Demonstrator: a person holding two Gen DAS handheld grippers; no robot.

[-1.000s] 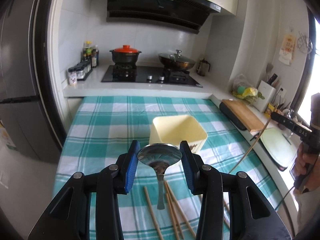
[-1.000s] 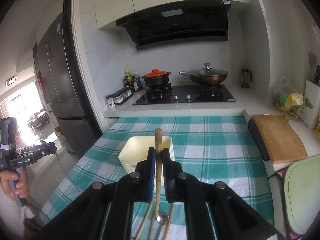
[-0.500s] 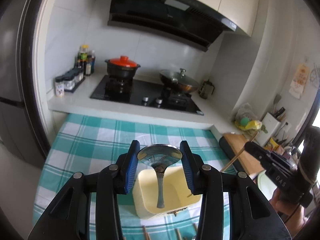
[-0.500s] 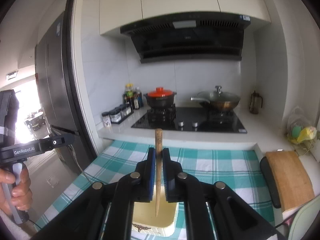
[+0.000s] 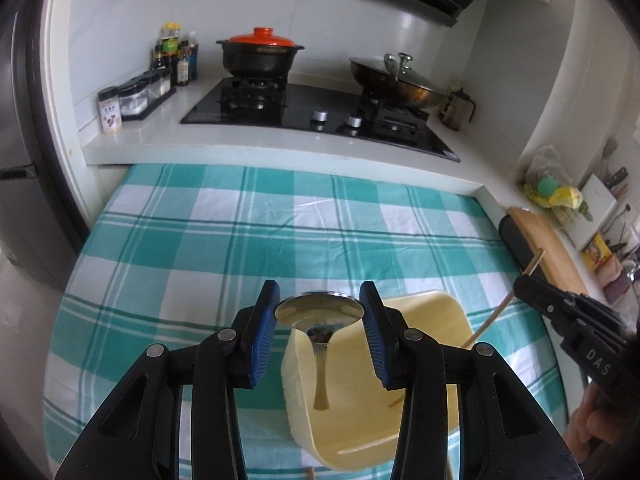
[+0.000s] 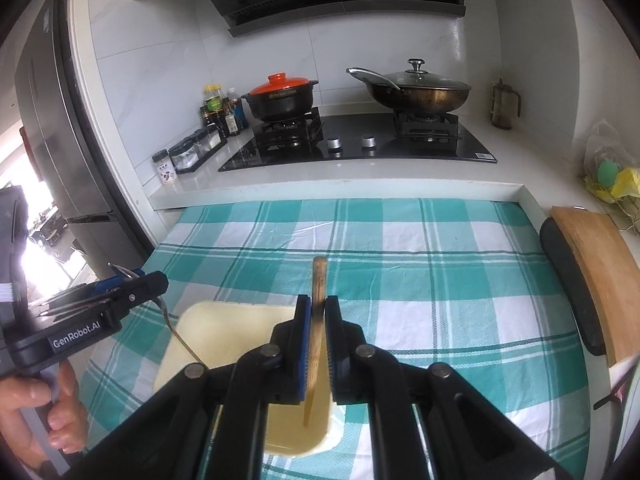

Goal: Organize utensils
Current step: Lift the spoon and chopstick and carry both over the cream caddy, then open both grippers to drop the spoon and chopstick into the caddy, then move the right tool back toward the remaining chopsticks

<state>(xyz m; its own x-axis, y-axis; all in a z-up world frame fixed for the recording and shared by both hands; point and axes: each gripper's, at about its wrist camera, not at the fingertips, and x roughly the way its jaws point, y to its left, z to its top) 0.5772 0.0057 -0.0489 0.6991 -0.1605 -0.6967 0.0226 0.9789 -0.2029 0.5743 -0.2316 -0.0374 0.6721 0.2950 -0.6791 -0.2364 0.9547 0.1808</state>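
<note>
I have the left gripper pinching a shiny steel spoon by its bowl and the right gripper clamped on a thin wooden chopstick, both long axes hanging toward six o'clock into the pale yellow plastic bin.

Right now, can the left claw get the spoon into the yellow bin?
Probably yes. The left claw holds the spoon with its handle already hanging into the open yellow bin; the right claw's chopstick enters alongside, not blocking.
</note>
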